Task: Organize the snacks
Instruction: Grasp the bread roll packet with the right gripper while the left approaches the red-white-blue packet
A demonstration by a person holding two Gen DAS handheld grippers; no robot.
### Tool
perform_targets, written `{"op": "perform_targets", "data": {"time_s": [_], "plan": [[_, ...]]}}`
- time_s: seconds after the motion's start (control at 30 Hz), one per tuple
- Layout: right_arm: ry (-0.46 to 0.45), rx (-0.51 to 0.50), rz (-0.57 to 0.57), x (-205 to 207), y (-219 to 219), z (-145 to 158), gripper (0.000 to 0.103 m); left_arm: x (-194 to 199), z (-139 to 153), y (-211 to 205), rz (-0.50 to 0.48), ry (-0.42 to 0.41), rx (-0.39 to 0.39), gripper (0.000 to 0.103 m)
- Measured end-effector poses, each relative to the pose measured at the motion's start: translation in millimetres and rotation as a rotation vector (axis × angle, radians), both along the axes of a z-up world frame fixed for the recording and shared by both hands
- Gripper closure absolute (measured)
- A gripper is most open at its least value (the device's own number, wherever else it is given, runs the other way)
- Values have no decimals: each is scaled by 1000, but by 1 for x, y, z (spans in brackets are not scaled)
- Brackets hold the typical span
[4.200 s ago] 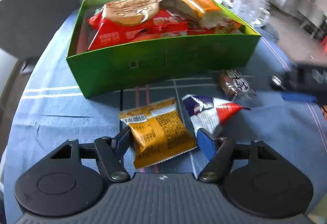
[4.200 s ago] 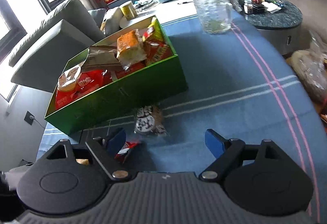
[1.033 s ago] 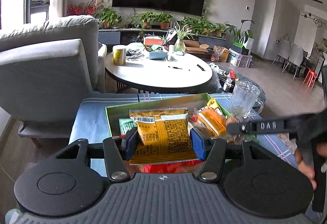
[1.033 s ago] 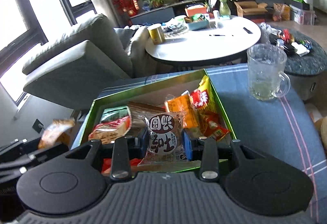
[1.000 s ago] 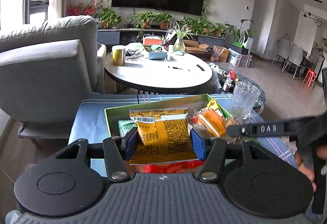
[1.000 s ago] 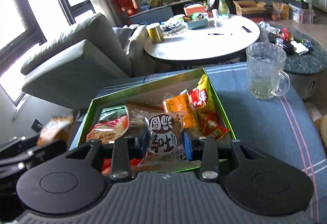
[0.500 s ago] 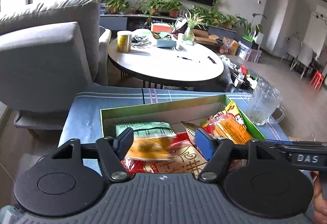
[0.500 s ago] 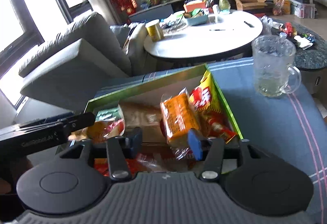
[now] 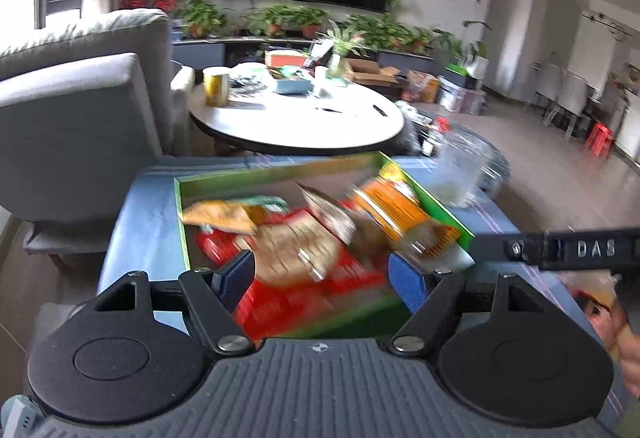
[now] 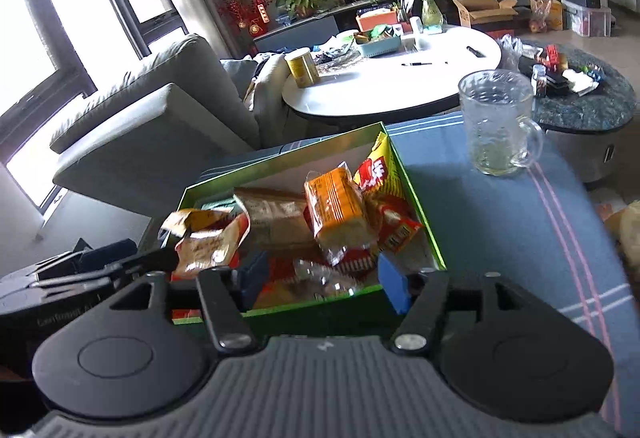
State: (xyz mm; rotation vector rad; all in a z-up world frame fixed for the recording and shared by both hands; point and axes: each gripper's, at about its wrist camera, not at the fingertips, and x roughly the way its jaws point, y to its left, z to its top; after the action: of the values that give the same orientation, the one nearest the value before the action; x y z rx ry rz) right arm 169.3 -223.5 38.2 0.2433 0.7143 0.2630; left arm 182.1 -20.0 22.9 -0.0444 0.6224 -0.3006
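Left gripper [image 9: 322, 280] jaws just opened, nothing held, right gripper [image 10: 324, 280] parted and empty, green box [image 10: 416, 198] of snacks at 12 o'clock

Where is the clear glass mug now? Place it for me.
In the right wrist view the clear glass mug stands upright at upper right on the blue striped tablecloth, apart from the green cardboard snack box, with the round white table behind it.

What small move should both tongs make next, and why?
Probably lift both clear of the green box. The left tongs, which have just been opening, and the right tongs are open with nothing held, and the yellow packet already lies inside.
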Motion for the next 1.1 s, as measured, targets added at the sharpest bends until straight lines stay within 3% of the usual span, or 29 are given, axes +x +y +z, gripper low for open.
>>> {"op": "perform_targets", "data": {"time_s": [0.23,0.5,0.6,0.77,0.9,1.1], "plan": [[29,-84,39,-57,-21,-10,22,-44,-14,-8,-43,45,-34,30],[130,-200,230,-123,-13,-47,22,-85,-21,-11,-1,33,-52,30],[163,-216,262,-134,-4,-61,22,-97,-20,-14,1,30,-61,30],[170,-249,263,-141,10,-70,22,-119,-11,-21,-19,-25,11,30],[158,-273,252,-147,13,-68,22,-130,-11,-18,-23,-48,-31,29],[163,-288,263,-153,13,-71,22,-129,-26,-18,-3,5,-33,29]]}}
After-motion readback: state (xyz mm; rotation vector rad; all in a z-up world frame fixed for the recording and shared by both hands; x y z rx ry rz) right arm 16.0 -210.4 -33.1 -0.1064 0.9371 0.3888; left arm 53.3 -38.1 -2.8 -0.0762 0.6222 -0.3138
